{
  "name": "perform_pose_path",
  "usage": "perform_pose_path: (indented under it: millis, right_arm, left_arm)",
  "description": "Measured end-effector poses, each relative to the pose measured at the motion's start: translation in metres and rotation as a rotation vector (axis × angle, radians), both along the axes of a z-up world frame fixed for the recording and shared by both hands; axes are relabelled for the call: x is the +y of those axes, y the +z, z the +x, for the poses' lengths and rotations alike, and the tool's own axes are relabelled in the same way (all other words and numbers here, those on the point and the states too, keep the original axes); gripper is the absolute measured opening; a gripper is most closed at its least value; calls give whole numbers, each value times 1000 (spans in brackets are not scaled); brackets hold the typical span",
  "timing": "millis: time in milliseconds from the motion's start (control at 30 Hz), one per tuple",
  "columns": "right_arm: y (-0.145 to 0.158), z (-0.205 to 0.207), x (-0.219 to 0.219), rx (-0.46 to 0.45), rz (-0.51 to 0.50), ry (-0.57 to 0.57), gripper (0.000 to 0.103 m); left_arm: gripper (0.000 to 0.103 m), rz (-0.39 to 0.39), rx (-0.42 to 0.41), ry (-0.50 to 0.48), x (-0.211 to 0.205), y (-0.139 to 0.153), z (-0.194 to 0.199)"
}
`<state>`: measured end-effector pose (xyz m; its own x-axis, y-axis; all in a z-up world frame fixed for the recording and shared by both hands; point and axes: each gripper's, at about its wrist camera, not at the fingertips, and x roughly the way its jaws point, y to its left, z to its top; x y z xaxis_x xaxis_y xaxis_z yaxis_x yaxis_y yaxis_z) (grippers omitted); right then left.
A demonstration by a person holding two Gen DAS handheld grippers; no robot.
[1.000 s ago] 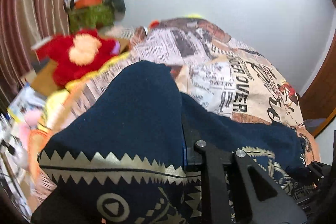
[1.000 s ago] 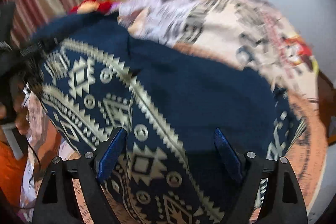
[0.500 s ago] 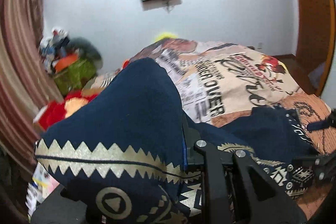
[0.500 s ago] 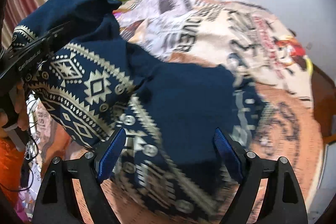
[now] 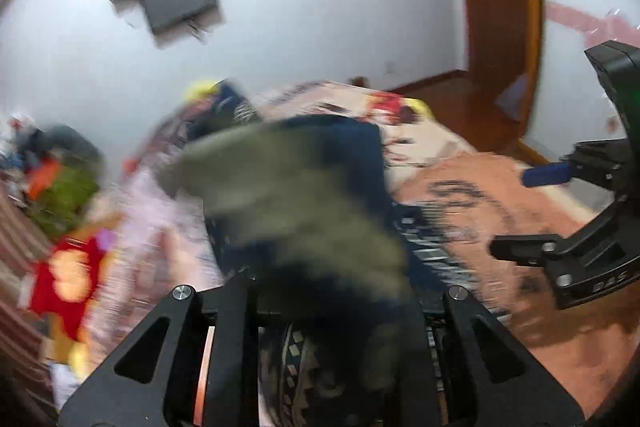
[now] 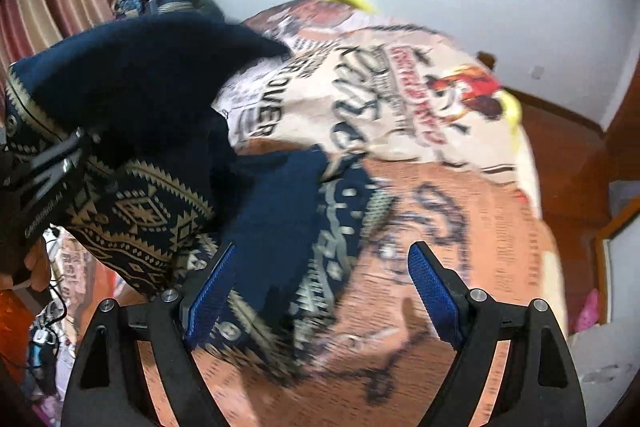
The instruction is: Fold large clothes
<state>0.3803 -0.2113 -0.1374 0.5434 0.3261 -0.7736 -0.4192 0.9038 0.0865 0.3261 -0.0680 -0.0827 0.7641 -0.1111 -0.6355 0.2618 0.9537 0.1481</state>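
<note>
Over the bed (image 6: pixel 460 227), a navy patterned cloth (image 6: pixel 160 99) hangs bunched from the left gripper (image 5: pixel 320 307), whose jaws are pinched tight on a thick wad of it. In the left wrist view the fabric is blurred, covers the fingers and fills the near middle. In the right wrist view the lifted part is at the left, high above the bedspread, and the rest trails down to the near left of the bed, where a patterned edge lies between the 2 blue pads (image 6: pixel 434 291) of the right gripper (image 6: pixel 320 287). That gripper's jaws stand wide apart and press on nothing; it holds no cloth.

My judgement: only 1 point of this large cloth is gripped, so the fold is barely begun. The chief risk is that the hanging weight twists or drags the loose end off the near edge of the bed. The wad in the left jaws may also slip if it is swung fast. If the right gripper closes on a bunched layer and not a clean corner, the fold comes out crooked.
</note>
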Motion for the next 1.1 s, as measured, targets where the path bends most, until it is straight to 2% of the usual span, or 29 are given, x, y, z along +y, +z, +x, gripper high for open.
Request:
perform_pose_path:
  millis: [133,267,433,533,633,800,933,1000,1100]
  right_arm:
    - [12,-15,-28,-46,-19,-43,85]
    - [19,-29,-55,-65,-14,-90,85]
    - [28,-44,-76,-81,4,-124,85]
    - [33,-51,-78,-93,19,-129,85]
    - [38,-56,-75,-104,32,-118,85]
    - [46,-60,-59,-135,27,-76,85]
    - [53,-62,-47,-154,33,-46,85]
    - [56,-62,-40,-161,41,-30,85]
    - [60,-60,-27,-164,69,3,85]
  left_arm:
    - [18,-83,131,-73,-23,-17,7]
    - [19,-69,222,-108,-44,-41,4]
    - [21,-65,328,-166,-50,-59,-5]
    - [28,-64,337,-184,-48,-64,-16]
    - [47,-149,369,-194,-40,-63,-20]
    - [54,-156,365,-198,-36,-50,-34]
    - [61,-235,365,-208,-18,-28,-51]
    - [61,-258,344,-198,-3,-13,-61]
    - [62,-252,298,-157,20,3,-70]
